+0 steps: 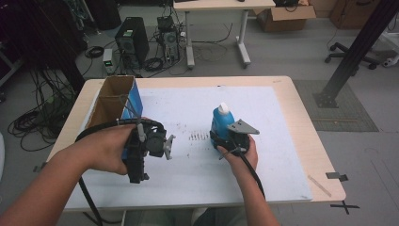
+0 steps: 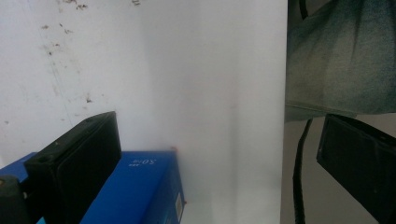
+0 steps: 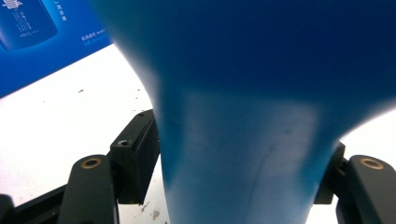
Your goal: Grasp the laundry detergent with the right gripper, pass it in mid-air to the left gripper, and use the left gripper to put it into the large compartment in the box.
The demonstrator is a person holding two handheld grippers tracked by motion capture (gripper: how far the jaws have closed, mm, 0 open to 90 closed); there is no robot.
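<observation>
My right tongs (image 1: 225, 137) have their two black pads pressed against either side of a blue bottle (image 1: 221, 121), low on its body; in the right gripper view the bottle (image 3: 243, 140) fills the gap between the pads and touches both. The bottle stands upright on the white sheet (image 1: 277, 141) that covers the counter (image 1: 301, 94), a little right of the middle, with its white cap (image 1: 223, 108) pointing up. My right hand (image 1: 244, 157) sits behind it, nearer me.

My left tongs (image 1: 136, 162) are spread wide with nothing between them. In the left gripper view one pad rests beside a blue box (image 2: 135, 191), while the other pad hangs past the sheet's edge, off the counter. My left hand (image 1: 106, 148) holds them at the left side of the sheet, well apart from the bottle.

Beyond the left hand, an open cardboard box (image 1: 110, 101) with a blue side stands at the counter's far left corner.
</observation>
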